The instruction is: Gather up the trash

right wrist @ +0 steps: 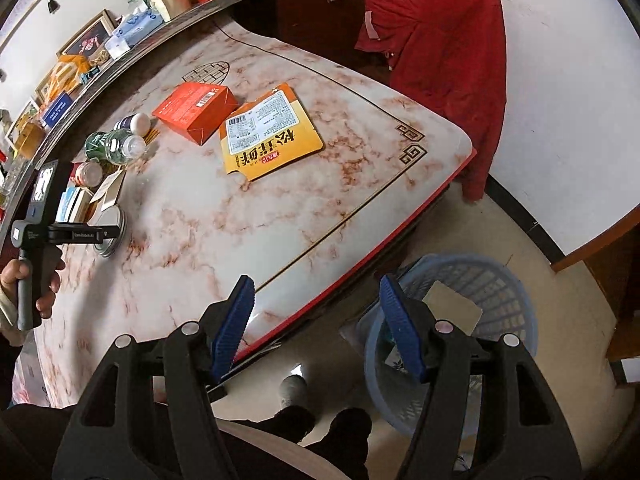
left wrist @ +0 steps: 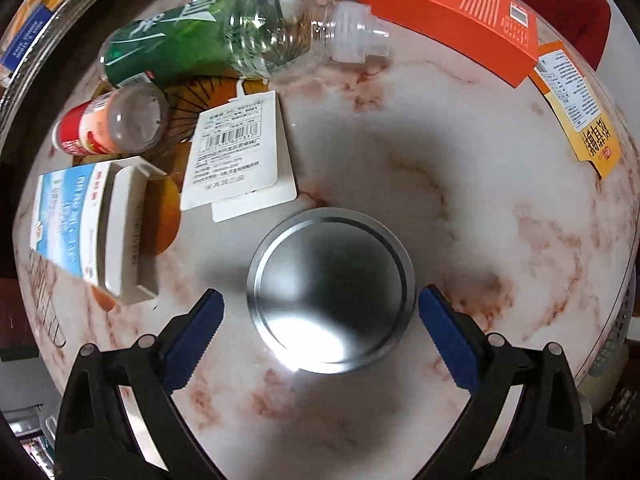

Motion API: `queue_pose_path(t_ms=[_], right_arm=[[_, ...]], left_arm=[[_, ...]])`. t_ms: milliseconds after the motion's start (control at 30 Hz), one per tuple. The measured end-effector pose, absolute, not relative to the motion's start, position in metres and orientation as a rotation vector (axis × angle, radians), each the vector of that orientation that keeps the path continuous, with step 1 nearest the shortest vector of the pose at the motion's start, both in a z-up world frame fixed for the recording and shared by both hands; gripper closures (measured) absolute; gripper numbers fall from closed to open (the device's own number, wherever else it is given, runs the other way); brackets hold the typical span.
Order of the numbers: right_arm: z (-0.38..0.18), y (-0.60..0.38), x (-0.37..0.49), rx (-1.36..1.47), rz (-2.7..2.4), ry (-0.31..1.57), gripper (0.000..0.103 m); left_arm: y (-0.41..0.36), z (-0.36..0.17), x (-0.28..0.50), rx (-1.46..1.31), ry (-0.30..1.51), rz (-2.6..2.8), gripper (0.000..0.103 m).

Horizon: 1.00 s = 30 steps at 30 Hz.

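My left gripper [left wrist: 320,300] points straight down at a round silver tin [left wrist: 330,292] on the marble table [left wrist: 460,240]. Its blue fingers stand open, one on each side of the tin, with small gaps showing. Behind the tin lie a green plastic bottle [left wrist: 208,40], a small red-labelled bottle [left wrist: 112,124], white card tags [left wrist: 236,148] and a blue-and-white box [left wrist: 88,224]. My right gripper [right wrist: 316,284] is open and empty above the table's near edge. An orange box [right wrist: 196,110] and a flat yellow packet [right wrist: 268,136] lie mid-table.
A blue plastic basket [right wrist: 500,280] stands on the floor right of the table with a card [right wrist: 452,308] inside. A red garment [right wrist: 440,60] hangs past the far corner. The person's legs and a socked foot [right wrist: 292,392] are below. A cluttered shelf [right wrist: 120,36] runs behind.
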State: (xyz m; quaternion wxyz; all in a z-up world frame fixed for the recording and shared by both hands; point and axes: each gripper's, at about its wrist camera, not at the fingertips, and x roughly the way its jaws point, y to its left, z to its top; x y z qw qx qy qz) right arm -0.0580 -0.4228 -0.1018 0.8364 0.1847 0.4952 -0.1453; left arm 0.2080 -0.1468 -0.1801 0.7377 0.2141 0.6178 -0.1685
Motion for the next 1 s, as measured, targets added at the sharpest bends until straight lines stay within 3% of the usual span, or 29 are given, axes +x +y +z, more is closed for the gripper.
queue_pose_path(t_ms=[400,467,700,767,800,833,1000], right_arm=[[-0.089,-0.411,-0.042,0.378,-0.304,1.043,0.040],[-0.089,-0.411,-0.040,0.379,-0.302,1.042,0.040],[-0.087,-0.404,-0.015,0.336,-0.241,1.030,0.040],[-0.081,-0.397,0.011,0.271,-0.166,0.993,0.033],[-0.076,-0.389,0.035,0.208,-0.075,0.968,0.017],[-0.071,-0.382,0.055,0.150,-0.008,0.930,0.011],[-0.065,-0.352,0.144,-0.069,0.231,0.899,0.006]], left_arm=[[-0.145,-0.193,0.219,0.411,1.374,-0.419,0.008],[-0.145,-0.188,0.213,0.406,1.354,-0.422,0.018],[-0.140,-0.173,0.198,0.360,1.365,-0.408,0.019],[-0.136,-0.156,0.187,0.338,1.344,-0.407,0.019],[-0.135,-0.150,0.183,0.344,1.332,-0.407,0.019],[-0.135,-0.141,0.176,0.350,1.317,-0.414,0.019],[-0.129,-0.114,0.153,0.336,1.283,-0.470,0.019]])
